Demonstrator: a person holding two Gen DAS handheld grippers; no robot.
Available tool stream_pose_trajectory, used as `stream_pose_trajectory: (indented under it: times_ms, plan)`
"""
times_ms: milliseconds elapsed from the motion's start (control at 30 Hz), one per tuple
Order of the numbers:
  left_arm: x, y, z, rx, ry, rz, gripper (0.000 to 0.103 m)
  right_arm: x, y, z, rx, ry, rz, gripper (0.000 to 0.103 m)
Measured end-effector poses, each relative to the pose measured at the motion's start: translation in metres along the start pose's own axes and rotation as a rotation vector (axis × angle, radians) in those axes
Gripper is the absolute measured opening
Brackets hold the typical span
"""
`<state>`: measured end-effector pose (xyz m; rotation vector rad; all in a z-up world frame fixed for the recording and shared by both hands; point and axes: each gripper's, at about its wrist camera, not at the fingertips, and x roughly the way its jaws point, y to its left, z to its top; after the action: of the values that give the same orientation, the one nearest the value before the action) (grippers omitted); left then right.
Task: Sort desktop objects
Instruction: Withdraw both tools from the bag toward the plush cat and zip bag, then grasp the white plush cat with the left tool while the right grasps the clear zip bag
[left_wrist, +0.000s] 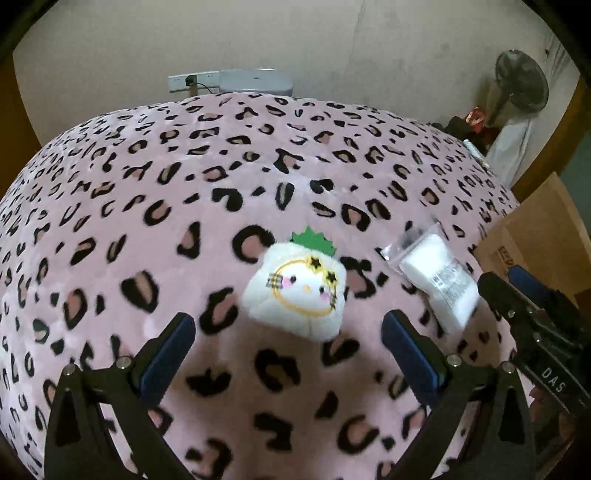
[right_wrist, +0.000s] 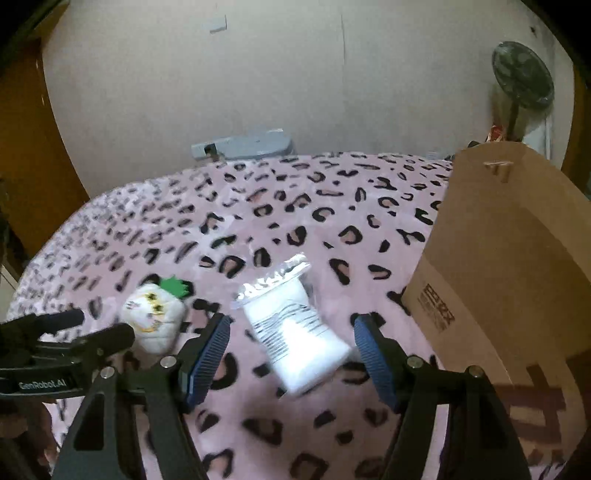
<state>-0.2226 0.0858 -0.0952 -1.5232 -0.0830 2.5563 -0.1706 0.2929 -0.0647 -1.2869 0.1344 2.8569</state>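
Wide open, holding nothing: left gripper before white plush, leaf pointing away; right gripper straddling plastic packet, lengthwise, between plush and cardboard box.

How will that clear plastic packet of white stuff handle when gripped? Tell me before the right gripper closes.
The plastic packet will probably be floppy: its film is crinkled and its sealed top curls. It is likely light, being thin with soft-looking white filling. The glossy film may slip between the open right gripper pads, so a grip across the filled middle seems safer.
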Motion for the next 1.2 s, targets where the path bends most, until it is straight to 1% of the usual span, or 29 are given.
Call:
stream_pose_trajectory:
  times_ms: [133, 233, 300, 467, 633, 733, 800, 833, 867, 900, 933, 967, 1000, 1033, 1133, 1200]
  plan:
    - [0.018, -0.005, 0.007, 0.028, 0.017, 0.037, 0.102, 0.015, -0.002, -0.001, -0.007, 0.012, 0.013, 0.072]
    - [0.025, -0.009, 0.011, 0.06, 0.01, 0.057, 0.102, 0.025, -0.002, -0.003, -0.027, 0.015, 0.025, 0.072]
    - [0.031, -0.011, 0.012, 0.081, 0.012, 0.074, 0.102, 0.034, -0.005, -0.005, -0.016, 0.023, 0.033, 0.072]
    - [0.052, -0.016, 0.013, 0.116, 0.025, 0.094, 0.102, 0.054, -0.007, -0.01, 0.003, 0.046, 0.058, 0.072]
    - [0.074, -0.017, 0.009, 0.132, 0.061, 0.11, 0.102, 0.07, -0.008, -0.016, 0.018, 0.06, 0.079, 0.072]
    - [0.077, -0.018, 0.006, 0.138, 0.04, 0.123, 0.101, 0.075, -0.012, -0.019, 0.039, 0.047, 0.117, 0.072]
    - [0.077, -0.02, 0.006, 0.145, 0.026, 0.129, 0.096, 0.076, -0.014, -0.02, 0.058, 0.046, 0.135, 0.072]
    - [0.077, -0.02, 0.005, 0.147, 0.02, 0.13, 0.09, 0.077, -0.014, -0.02, 0.06, 0.046, 0.136, 0.071]
    - [0.076, -0.02, 0.005, 0.148, 0.012, 0.131, 0.081, 0.077, -0.014, -0.021, 0.06, 0.046, 0.137, 0.066]
    - [0.074, -0.02, 0.005, 0.144, 0.001, 0.135, 0.075, 0.078, -0.014, -0.021, 0.062, 0.048, 0.138, 0.064]
    - [0.073, -0.02, 0.005, 0.14, -0.004, 0.13, 0.069, 0.078, -0.014, -0.021, 0.067, 0.054, 0.142, 0.059]
    - [0.072, -0.019, 0.006, 0.136, -0.007, 0.121, 0.068, 0.078, -0.015, -0.021, 0.074, 0.057, 0.147, 0.056]
    - [0.071, -0.016, 0.006, 0.131, -0.009, 0.113, 0.068, 0.079, -0.015, -0.022, 0.08, 0.061, 0.151, 0.055]
    - [0.071, -0.015, 0.006, 0.126, -0.01, 0.111, 0.065, 0.08, -0.015, -0.022, 0.084, 0.065, 0.152, 0.052]
    - [0.065, -0.009, 0.004, 0.104, -0.036, 0.102, 0.061, 0.08, -0.014, -0.023, 0.092, 0.067, 0.158, 0.046]
    - [0.061, -0.006, 0.003, 0.085, -0.049, 0.099, 0.06, 0.079, -0.01, -0.022, 0.081, 0.063, 0.161, 0.044]
